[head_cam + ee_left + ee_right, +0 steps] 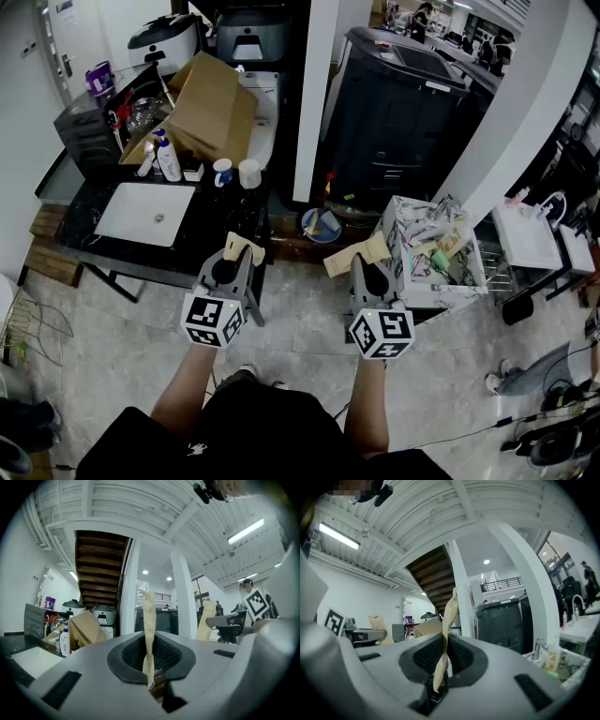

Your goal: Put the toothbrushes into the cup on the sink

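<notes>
Presently pinches a paper-sleeved toothbrush in the left gripper, a second toothbrush in the right gripper, jaws nearly closed, well apart from the white cup beside the sink. Risks floppy sleeves buckling on the rim, tipping it.

Open workshop hall (mock washroom corner): sink, staircase, cardboard box.
</notes>
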A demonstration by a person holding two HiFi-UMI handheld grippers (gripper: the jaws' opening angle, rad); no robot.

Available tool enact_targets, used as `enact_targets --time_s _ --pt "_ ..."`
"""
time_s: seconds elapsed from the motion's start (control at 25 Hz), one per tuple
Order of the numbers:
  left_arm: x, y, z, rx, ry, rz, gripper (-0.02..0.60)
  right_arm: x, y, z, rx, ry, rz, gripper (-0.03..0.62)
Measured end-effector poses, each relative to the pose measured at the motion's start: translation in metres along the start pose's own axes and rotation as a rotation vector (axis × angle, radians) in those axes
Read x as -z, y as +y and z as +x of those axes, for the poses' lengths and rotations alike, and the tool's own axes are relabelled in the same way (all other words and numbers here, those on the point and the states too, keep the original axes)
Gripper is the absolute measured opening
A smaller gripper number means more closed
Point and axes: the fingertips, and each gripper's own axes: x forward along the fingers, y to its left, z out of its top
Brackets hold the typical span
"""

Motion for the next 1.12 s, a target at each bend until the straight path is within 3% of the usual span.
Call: enact_targets --time_s 0.24,1.12 --pt "-0.012 -0.010 -0.005 0.003 -0.042 0.115 0.026 -0.009 0.011 -0.004 -0.025 -0.038 -0.015 0.029" --pt "-0.018 -0.012 -0.029 -0.014 -0.055 0.116 0.028 -0.016 0.026 -0.019 -0.056 -0.054 -0.046 0.029"
